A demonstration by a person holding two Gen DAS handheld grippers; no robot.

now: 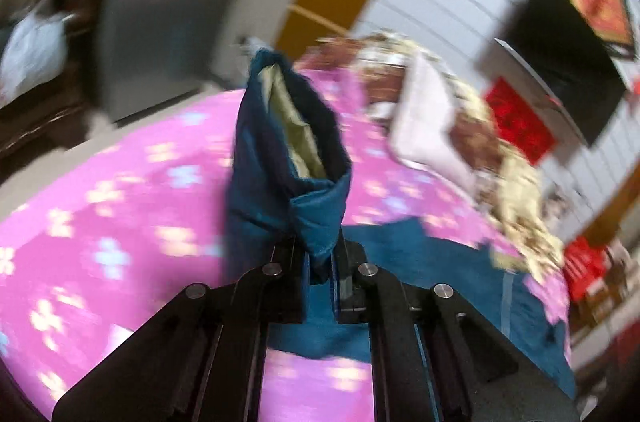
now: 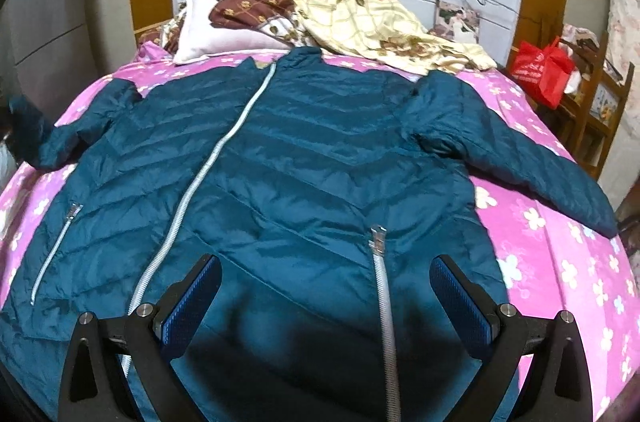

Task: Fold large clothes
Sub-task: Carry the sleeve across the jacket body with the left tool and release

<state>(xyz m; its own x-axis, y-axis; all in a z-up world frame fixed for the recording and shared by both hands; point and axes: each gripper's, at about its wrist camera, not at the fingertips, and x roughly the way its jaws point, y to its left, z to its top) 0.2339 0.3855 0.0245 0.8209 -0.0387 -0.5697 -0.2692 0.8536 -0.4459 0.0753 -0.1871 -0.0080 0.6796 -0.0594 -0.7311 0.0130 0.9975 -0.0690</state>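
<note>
The left gripper (image 1: 319,262) is clamped on the teal jacket's (image 2: 320,158) sleeve cuff (image 1: 292,142) above the pink bed (image 2: 552,242), while the right gripper (image 2: 325,292) hangs wide apart over the hem.

The left gripper (image 1: 320,262) is clamped tight, its two black fingers (image 1: 286,274) pinching a fold of cloth and tilted downward. The right gripper (image 2: 325,296) points steeply down, blue-padded fingers (image 2: 192,296) spread wide, holding nothing.

Teal quilted jacket (image 2: 320,150) spread front-up on bed; one sleeve cuff (image 1: 288,142) lifted.
</note>
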